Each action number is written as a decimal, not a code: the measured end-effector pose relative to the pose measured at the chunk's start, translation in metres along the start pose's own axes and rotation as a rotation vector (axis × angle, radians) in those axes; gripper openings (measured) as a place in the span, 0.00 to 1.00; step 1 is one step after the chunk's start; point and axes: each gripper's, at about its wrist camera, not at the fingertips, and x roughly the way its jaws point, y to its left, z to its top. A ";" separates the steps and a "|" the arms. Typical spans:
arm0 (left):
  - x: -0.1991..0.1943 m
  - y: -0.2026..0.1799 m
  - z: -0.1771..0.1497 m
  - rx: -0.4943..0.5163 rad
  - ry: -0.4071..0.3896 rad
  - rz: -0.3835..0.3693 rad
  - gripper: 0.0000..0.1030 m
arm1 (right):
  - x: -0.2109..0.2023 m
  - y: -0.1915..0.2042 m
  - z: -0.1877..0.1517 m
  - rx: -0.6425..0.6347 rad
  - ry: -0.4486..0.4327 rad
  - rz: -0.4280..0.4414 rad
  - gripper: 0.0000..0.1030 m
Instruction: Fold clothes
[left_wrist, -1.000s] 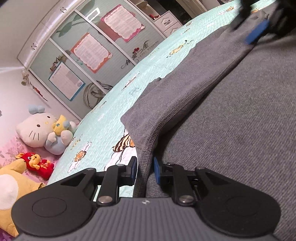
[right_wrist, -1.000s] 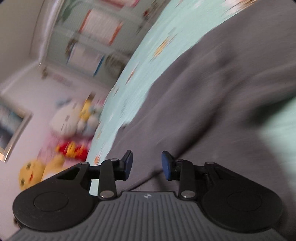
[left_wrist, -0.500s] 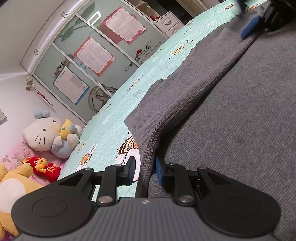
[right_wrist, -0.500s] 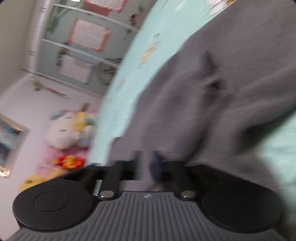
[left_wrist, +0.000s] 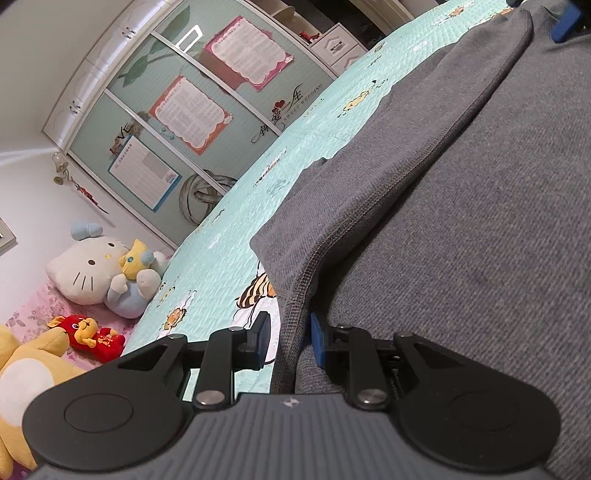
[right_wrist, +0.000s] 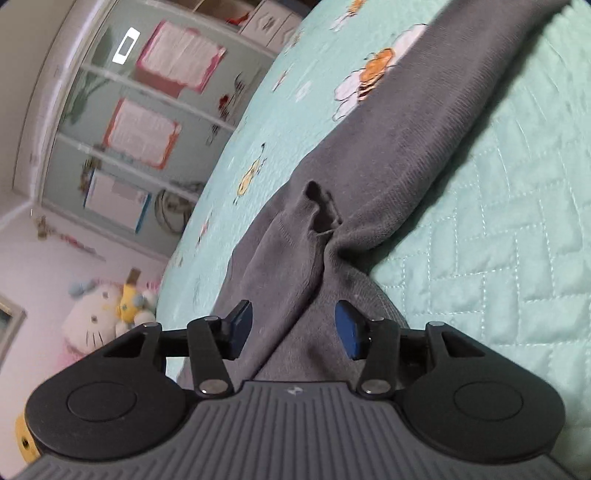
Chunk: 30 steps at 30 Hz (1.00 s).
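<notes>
Grey knit garment spread on the bed's mint quilted cover, its folded seam running lengthwise away from the camera. Left gripper: jaws nearly together, clamping the stitched hem. Right view alone shows a bunched sleeve stretching diagonally away; right gripper jaws opening, cloth between but unpinched. Plush cat toy beyond.

Both cameras sit low, very close over the bed. Each looks along it toward the cupboard and plush toys.
</notes>
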 end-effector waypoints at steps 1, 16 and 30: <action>0.000 0.000 0.000 0.000 0.000 0.000 0.23 | 0.002 0.000 -0.001 0.011 -0.002 -0.007 0.49; 0.001 0.038 -0.002 -0.210 0.024 -0.140 0.36 | 0.047 0.039 -0.010 -0.077 -0.079 -0.165 0.03; -0.060 0.191 -0.150 -1.236 -0.159 -0.348 0.56 | 0.073 0.243 -0.104 -0.613 -0.003 0.111 0.03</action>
